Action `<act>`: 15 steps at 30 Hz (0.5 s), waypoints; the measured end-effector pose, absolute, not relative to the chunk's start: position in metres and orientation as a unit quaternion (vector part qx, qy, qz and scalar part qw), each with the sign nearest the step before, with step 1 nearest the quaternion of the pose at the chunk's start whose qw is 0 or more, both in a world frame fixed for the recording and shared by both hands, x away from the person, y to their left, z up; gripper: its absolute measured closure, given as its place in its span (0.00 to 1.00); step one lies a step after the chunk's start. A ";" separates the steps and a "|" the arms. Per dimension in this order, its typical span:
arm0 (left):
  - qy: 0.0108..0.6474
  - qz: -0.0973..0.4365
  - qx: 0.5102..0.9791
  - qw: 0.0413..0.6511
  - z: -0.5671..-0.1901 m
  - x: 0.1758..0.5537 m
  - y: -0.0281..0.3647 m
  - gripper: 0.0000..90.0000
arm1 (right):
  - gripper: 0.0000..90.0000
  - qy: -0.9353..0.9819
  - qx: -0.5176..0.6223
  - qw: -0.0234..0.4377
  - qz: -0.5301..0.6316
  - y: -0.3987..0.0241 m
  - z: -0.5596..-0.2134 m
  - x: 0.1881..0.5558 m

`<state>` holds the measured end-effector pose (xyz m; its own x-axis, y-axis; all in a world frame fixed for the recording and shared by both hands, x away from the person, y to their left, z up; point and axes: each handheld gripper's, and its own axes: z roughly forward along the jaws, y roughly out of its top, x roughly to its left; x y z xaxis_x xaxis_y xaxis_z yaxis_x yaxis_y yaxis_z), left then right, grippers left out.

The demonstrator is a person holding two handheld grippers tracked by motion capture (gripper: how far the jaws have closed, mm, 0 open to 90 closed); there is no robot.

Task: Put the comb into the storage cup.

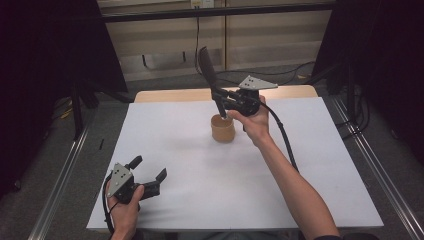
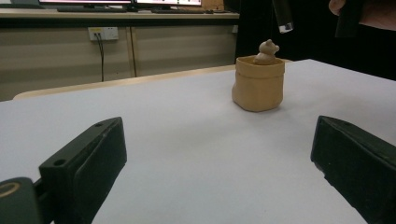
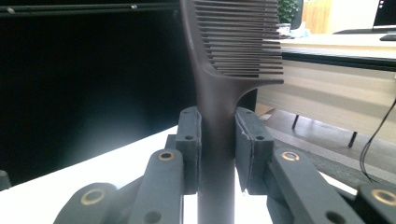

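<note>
A black comb (image 1: pixel 207 67) is clamped by its handle between the jaws of the right gripper (image 1: pixel 223 102), which is held in the person's right hand (image 1: pixel 254 120) above the far middle of the white table (image 1: pixel 310 165). In the right gripper view the comb (image 3: pixel 233 56) is seen gripped just below its teeth, both pads (image 3: pixel 189 144) pressed flat against the handle, with the toothed part rising upward and the handle running down out of the bottom edge. In the high view the comb is tilted, its toothed end pointing up and away from the person, and its lower handle tip is placed over the mouth of a small tan cup (image 1: pixel 222 128). Whether the tip touches the cup cannot be told. In the left gripper view the handle tip (image 2: pixel 282 16) is seen hanging above the cup (image 2: pixel 258 84), apart from it.

The cup stands upright on the table, near its far middle. A small tan figure (image 2: pixel 267 51) is seen at the cup's rim in the left gripper view.

The left gripper (image 1: pixel 150 172) is held in the left hand (image 1: pixel 125 207) at the near left corner of the table, well apart from the cup. Its jaws are spread wide and nothing is held between them; the cup is framed between the two pads (image 2: pixel 88 158) in the left gripper view, far beyond them
</note>
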<state>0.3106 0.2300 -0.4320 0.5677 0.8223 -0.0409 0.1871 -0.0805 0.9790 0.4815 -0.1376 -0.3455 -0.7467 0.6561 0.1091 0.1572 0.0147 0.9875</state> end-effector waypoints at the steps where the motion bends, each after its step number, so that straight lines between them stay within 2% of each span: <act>1: 0.372 0.281 0.680 0.566 -0.432 0.310 0.230 0.04 | 0.81 0.684 0.299 0.199 0.635 -0.138 -0.347 0.483; 5: 0.372 0.280 0.678 0.568 -0.432 0.311 0.231 0.04 | 0.81 0.685 0.298 0.211 0.631 -0.137 -0.351 0.486; 15: 0.372 0.279 0.679 0.567 -0.432 0.310 0.231 0.04 | 0.81 0.689 0.306 0.202 0.625 -0.132 -0.363 0.492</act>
<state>0.3104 0.2310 -0.4318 0.5669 0.8227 -0.0428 0.1891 -0.0794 0.9787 0.4917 -0.1318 -0.3630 -0.7315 0.6739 0.1037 0.1694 0.0322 0.9850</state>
